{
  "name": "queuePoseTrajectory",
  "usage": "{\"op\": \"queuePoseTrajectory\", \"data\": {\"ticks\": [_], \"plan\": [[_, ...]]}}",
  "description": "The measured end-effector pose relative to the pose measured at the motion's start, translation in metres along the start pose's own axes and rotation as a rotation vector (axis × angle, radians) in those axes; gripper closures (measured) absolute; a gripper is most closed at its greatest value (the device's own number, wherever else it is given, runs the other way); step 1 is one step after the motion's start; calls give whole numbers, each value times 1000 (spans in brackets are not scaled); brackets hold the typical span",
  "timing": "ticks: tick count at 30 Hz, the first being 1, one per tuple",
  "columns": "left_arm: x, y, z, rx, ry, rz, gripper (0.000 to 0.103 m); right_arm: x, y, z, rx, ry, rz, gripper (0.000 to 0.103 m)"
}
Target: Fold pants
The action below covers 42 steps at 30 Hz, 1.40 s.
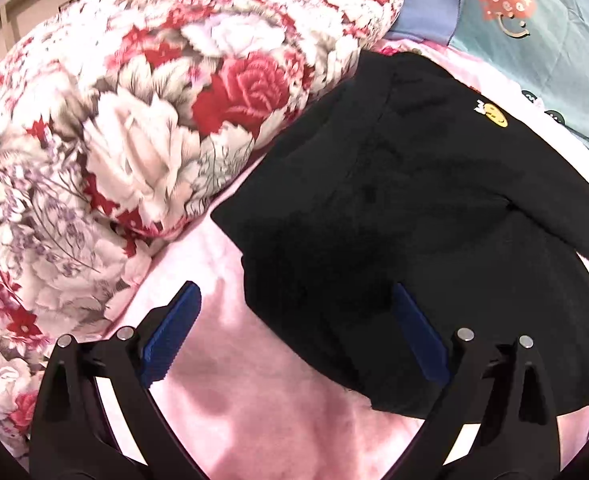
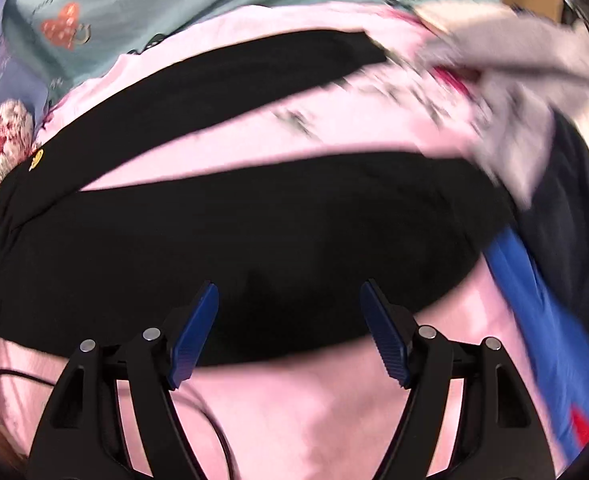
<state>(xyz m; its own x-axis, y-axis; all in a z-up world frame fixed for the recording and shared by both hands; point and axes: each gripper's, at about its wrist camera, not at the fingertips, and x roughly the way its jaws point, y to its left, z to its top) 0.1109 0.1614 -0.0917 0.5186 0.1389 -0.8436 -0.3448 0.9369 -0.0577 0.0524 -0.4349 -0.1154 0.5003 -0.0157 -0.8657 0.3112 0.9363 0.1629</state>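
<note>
1. Black pants lay ahead of the blue-padded right gripper, a yellow smiley badge on them.
2. Pink sheet under the left gripper.
3. Red-and-white rose quilt to its left.
4. Teal heart-print cloth beyond.

The pants lie spread on the sheet, a quilt at their left end.

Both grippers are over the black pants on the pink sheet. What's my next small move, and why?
Probably lower the right gripper onto the near leg's edge and pinch it. The black pants lie flat with legs splayed apart on the pink sheet. Both it and the left gripper are open and empty, so nothing can be folded yet.
</note>
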Motion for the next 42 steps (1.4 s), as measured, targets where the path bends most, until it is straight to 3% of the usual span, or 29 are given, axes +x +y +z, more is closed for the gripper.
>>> {"op": "queuePoseTrajectory", "data": {"ticks": [4, 6, 7, 12, 15, 17, 19, 21, 25, 27, 29, 30, 32, 34, 37, 40, 42], "plan": [[12, 0, -1, -24, 61, -36, 10, -14, -21, -23, 81, -16, -8, 29], [16, -3, -2, -24, 89, -56, 23, -10, -33, -27, 143, -6, 5, 29], [19, -5, -2, -24, 105, -62, 24, -6, -35, -27, 174, 3, 24, 29], [18, -9, -2, -27, 104, -58, 32, 10, -29, -17, 262, -24, 87, 30], [20, -12, 0, -23, 101, -54, 36, 17, -26, -7, 292, -48, 91, 41], [22, -14, 1, -17, 92, -50, 45, 23, -31, -3, 327, -57, 88, 80], [21, -15, 2, -16, 82, -46, 57, 27, -45, -3, 387, -55, 111, 99], [19, -15, 3, -21, 82, -53, 64, 19, -54, -5, 413, -86, 134, 99], [2, -11, 2, -29, 59, -22, 66, -15, -60, -10, 387, -136, 66, 103], [-11, -10, -1, -28, 30, 7, 68, -23, -66, -12, 392, -132, 40, 103], [-20, -7, -3, -35, 9, 22, 68, -38, -77, -17, 385, -184, -115, 103], [-19, -4, -3, -43, 15, 27, 65, -41, -86, -19, 407, -197, -144, 103], [-12, 1, -2, -55, 41, 24, 61, -32, -101, -21, 457, -133, -17, 103], [-11, 8, -4, -71, 45, 17, 55, -30, -89, -19, 395, -100, -1, 100], [-14, 13, -5, -67, 26, 33, 32, -30, -50, -12, 252, -137, 9, 41], [-6, 16, -6, -51, 39, 58, 30, -21, 1, -4, 82, -146, 43, 39], [8, 13, -4, -49, 72, 92, 28, -1, 23, -1, 22, -72, 76, 39]]}}
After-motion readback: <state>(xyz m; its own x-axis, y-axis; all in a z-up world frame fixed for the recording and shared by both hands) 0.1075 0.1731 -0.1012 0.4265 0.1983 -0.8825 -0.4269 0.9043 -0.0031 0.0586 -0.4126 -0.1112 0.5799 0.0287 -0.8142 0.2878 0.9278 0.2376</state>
